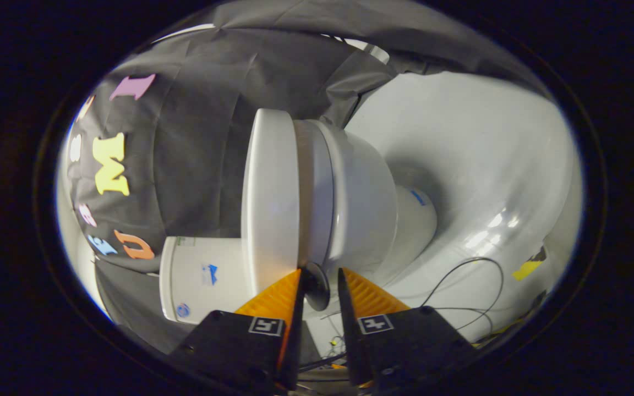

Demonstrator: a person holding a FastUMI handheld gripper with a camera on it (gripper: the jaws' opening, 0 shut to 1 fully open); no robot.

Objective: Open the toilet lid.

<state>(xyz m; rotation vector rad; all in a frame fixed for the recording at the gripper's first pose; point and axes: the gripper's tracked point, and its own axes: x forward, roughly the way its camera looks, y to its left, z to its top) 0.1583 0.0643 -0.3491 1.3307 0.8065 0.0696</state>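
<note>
**Lid shut, gripper at its front edge**

Black cloth wall behind, pale glossy floor [493,165] with loose cables [460,291] on it. View is rolled sideways, so the toilet [361,203] appears tipped over, tank [201,280] beside it. Toilet lid [270,192] lies down flat on the seat, not yet lifted. Gripper [320,273] fingers stand narrowly apart, tips right at the lid's front rim where lid meets seat; a small dark round part [316,286] sits between them, can't tell what it is. Nothing clamped as far as visible. Lid looks like rigid smooth plastic, probably light but slippery, hinged at the tank end. Best hold judged: front lip, one finger under the edge, then swing it toward the tank
</note>
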